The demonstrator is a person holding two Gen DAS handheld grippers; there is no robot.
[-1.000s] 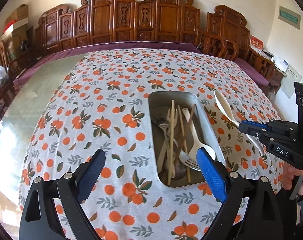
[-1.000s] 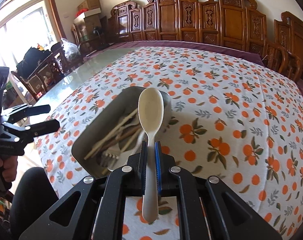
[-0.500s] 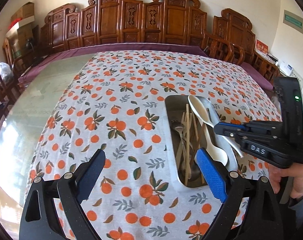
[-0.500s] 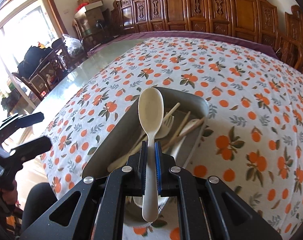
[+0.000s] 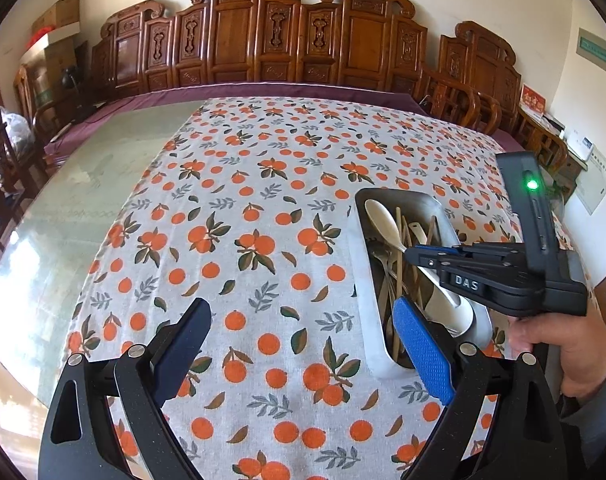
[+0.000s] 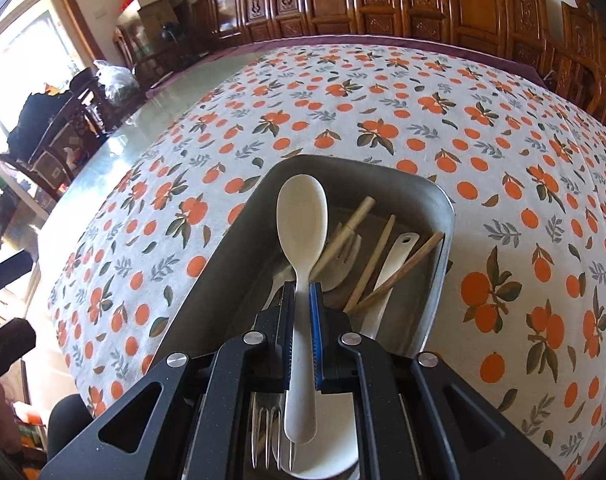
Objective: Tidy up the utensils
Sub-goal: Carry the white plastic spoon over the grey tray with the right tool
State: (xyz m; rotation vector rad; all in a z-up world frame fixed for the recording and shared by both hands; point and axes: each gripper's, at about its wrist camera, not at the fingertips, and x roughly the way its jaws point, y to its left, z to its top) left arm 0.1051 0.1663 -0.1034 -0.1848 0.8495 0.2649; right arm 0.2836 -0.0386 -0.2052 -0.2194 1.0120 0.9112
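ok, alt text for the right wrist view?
The right hand-held gripper is shut on a cream spoon, holding it over a metal tray of chopsticks and forks on an orange-print tablecloth.

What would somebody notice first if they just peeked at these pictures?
Probably the white tablecloth with bright orange fruit prints covering most of the big table. Next, the cream plastic spoon pinched by its handle in the right claw, held above the grey metal tray piled with chopsticks, forks and spoons. Behind the table stands a row of carved dark wooden chairs.
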